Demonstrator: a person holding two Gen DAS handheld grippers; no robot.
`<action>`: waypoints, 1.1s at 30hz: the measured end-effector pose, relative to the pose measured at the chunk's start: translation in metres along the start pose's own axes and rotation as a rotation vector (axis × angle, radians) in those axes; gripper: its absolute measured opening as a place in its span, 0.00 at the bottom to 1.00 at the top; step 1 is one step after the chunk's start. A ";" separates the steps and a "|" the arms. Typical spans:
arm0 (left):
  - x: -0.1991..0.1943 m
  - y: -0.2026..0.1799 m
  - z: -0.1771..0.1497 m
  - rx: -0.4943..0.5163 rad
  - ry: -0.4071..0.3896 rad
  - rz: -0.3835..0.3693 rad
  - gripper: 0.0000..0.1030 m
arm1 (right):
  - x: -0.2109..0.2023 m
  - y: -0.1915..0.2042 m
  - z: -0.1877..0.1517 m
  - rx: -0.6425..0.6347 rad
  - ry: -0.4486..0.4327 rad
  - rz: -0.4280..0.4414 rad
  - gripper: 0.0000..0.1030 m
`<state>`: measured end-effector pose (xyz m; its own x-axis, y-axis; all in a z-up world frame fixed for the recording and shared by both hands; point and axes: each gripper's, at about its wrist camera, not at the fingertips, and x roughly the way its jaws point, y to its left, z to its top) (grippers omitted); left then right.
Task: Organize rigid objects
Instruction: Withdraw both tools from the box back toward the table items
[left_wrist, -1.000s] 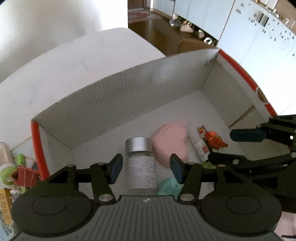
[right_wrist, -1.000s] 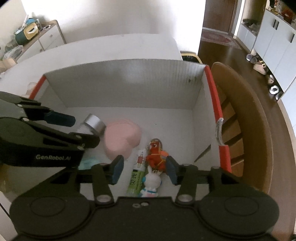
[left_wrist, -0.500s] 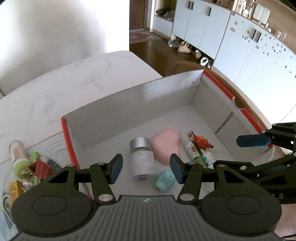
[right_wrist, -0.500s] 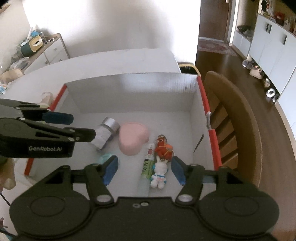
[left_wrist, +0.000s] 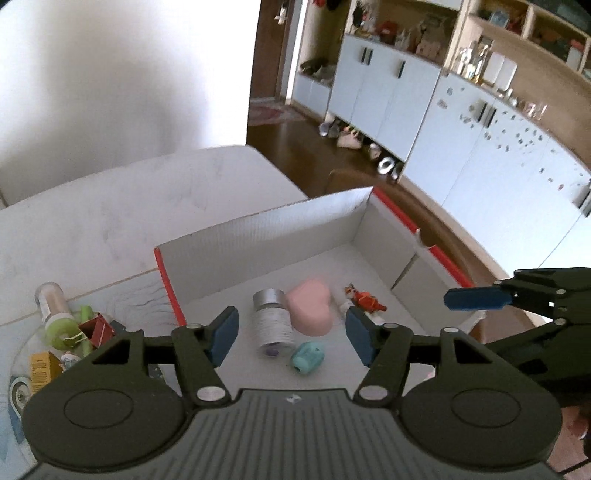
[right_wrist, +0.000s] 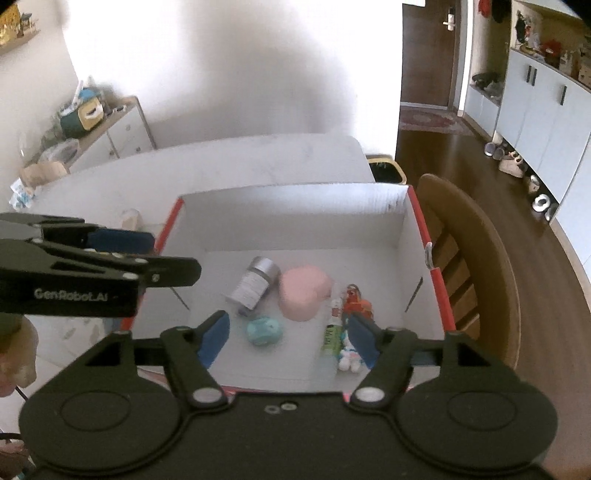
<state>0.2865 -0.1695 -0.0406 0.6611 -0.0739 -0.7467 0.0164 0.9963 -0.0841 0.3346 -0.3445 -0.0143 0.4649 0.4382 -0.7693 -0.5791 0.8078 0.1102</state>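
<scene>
Both cameras rode my wrists, angled steeply down — the left from the box's left-near corner, the right nearer its centre. They shared the box interior — and each caught the other's gripper.

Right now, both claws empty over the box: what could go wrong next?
1. The bottle lies on its side against the pink heart case; a nudge may roll it.
2. The left claw and right claw, both opening, hang close together; they could collide.
</scene>
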 end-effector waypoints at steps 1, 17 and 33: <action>-0.005 0.001 -0.002 0.006 -0.011 -0.002 0.62 | -0.003 0.002 -0.001 0.007 -0.007 -0.002 0.71; -0.065 0.064 -0.039 -0.014 -0.090 -0.006 0.72 | -0.021 0.070 -0.023 0.160 -0.102 0.031 0.85; -0.113 0.148 -0.078 -0.023 -0.141 -0.043 0.81 | -0.014 0.168 -0.033 0.172 -0.145 0.058 0.97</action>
<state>0.1555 -0.0170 -0.0198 0.7588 -0.1080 -0.6423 0.0305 0.9910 -0.1306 0.2088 -0.2284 -0.0057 0.5323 0.5281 -0.6617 -0.4910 0.8293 0.2670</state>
